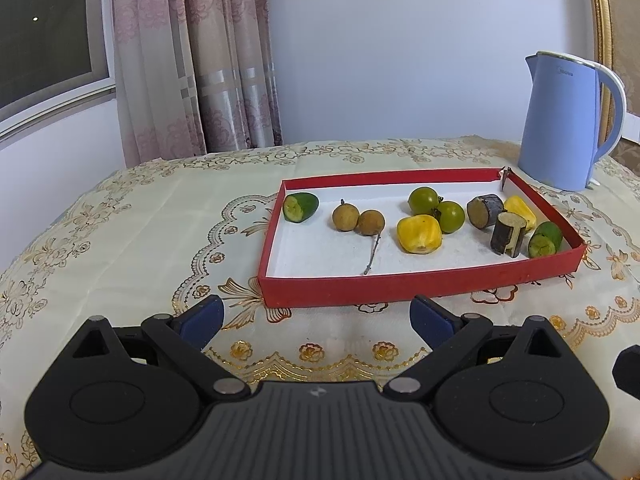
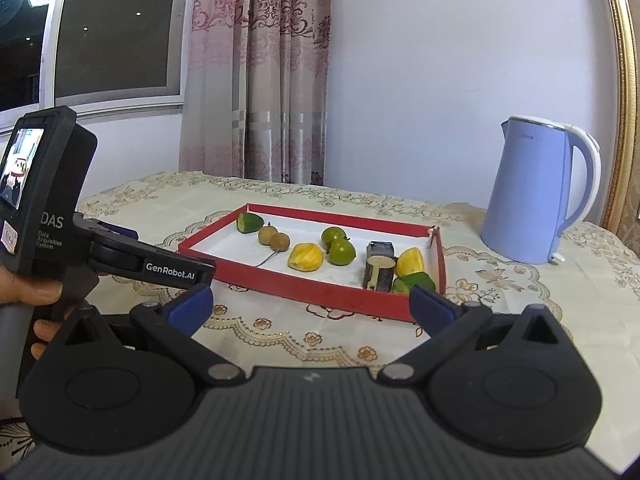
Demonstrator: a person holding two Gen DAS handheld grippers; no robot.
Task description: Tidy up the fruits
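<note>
A shallow red cardboard tray with a white floor (image 1: 420, 285) lies on the tabletop, which is covered by a cream cloth with gold floral embroidery (image 1: 120, 216), its long axis running left to right across both views. All the fruit sits inside it. At the far left end, a green cucumber stub (image 1: 300, 207) lies on its side with its cut face turned toward the near left. Beside it, two round brown longans (image 1: 359, 219) touch each other, a thin bare twig (image 1: 372, 254) trailing from them toward the tray's near wall. Near the middle are two round green fruits (image 1: 437, 205), touching, and a yellow jackfruit piece (image 1: 419, 234) just in front of them. At the right end, two dark-skinned sugarcane chunks (image 1: 496, 220) stand near a second yellow piece (image 1: 520, 208) and a second green cucumber stub (image 1: 545, 240) in the near right corner.

The left claw (image 1: 316, 314) hangs just short of the tray's near wall, its blue-tipped fingers (image 1: 204, 314) spread wide, holding nothing. The right claw (image 2: 310, 304) is likewise spread and holding nothing, near the tray's right corner. A light blue electric kettle with a white handle (image 2: 532, 192) stands beyond the tray to the right.
</note>
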